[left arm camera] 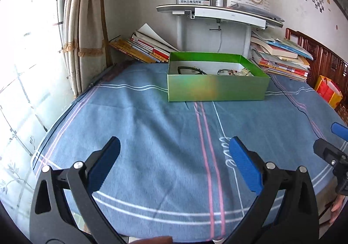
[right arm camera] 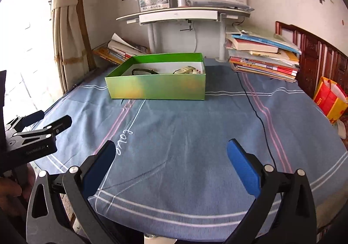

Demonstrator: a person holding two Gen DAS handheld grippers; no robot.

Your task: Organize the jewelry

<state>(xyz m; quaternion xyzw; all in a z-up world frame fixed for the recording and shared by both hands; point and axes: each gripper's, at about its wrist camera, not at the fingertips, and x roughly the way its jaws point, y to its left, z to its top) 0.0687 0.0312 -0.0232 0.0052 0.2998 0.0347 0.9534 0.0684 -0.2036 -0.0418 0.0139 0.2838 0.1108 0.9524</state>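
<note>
1. Both of my grippers sit low at the near edge of the table. My left gripper (left arm camera: 175, 145) has its blue-padded jaws spread wide with nothing between them, only cloth underneath.
2. My right gripper (right arm camera: 171, 147) is likewise spread wide and holds nothing; in the left wrist view I see its fingers (left arm camera: 339, 131) poking in at the right edge, well apart from my left tool.
3. Under both tools lies the blue tablecloth (right arm camera: 195, 126), striped with white and pink lines. A cursive word stitched in white (right arm camera: 124, 141) runs between the two grippers.
4. Beyond that, a thin black cable (right arm camera: 258, 117) trails across the cloth on the right side, from the far edge toward me.
5. Farther out, near the middle of the table's far half, stands the green box (right arm camera: 156, 86), open at the top, with a white inside.
6. Inside the box I can make out a black band-like piece (left arm camera: 191, 70) on the left and a cluster of pale jewelry (left arm camera: 237, 72) on the right; the front wall hides their lower parts, so I cannot tell the pieces apart.
7. Behind the box, stacks of books (right arm camera: 263, 59) flank a white stand whose shelf (left arm camera: 217, 13) carries a marker case, a small bottle and a white paper bag.
8. Far left, a beige curtain (left arm camera: 84, 15) hangs by the bright window.
</note>
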